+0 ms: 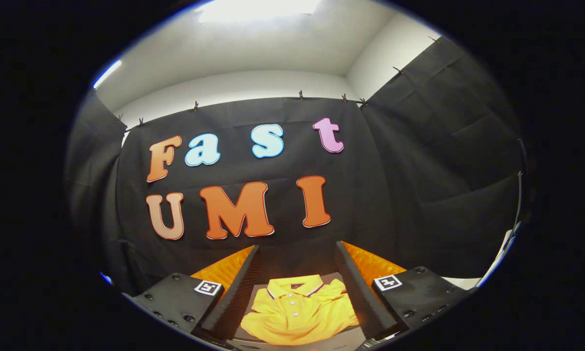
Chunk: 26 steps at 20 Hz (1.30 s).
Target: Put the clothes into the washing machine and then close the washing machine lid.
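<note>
A yellow polo shirt (297, 309) with a buttoned collar lies spread on a grey surface (333, 280) below and between my two fingers. My gripper (297, 251) is open, its fingers wide apart and held above the shirt without touching it. The shirt's collar points away from me, toward the booth's cloth wall.
The black cloth wall (419, 195) stands close ahead and wraps round on both sides. A pale strip of surface (468, 282) shows at the right, beyond the right finger. White wall and a ceiling light (258, 9) are above the cloth.
</note>
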### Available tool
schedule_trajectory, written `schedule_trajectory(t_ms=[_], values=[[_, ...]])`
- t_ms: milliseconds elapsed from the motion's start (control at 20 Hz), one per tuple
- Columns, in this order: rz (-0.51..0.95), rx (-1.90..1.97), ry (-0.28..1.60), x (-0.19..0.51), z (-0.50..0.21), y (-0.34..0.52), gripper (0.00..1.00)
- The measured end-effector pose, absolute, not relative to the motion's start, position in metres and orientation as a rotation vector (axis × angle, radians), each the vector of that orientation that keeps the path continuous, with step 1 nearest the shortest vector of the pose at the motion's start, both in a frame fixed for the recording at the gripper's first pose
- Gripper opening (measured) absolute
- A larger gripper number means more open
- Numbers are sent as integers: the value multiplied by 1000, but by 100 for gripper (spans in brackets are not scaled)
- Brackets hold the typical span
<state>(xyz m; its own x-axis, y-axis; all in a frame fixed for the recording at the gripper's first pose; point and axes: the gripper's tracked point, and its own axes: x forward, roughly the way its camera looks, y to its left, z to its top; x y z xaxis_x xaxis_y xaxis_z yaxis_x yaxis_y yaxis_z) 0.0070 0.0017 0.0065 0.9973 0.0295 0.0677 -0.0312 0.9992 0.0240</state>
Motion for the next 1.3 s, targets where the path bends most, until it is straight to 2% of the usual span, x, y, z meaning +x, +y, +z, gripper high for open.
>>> schedule_trajectory(t_ms=[500,950,1300], values=[[25,-74,-11,35,5,8,98],[77,-80,301,107,-85,27,98],[57,-104,560,154,-179,21,98]])
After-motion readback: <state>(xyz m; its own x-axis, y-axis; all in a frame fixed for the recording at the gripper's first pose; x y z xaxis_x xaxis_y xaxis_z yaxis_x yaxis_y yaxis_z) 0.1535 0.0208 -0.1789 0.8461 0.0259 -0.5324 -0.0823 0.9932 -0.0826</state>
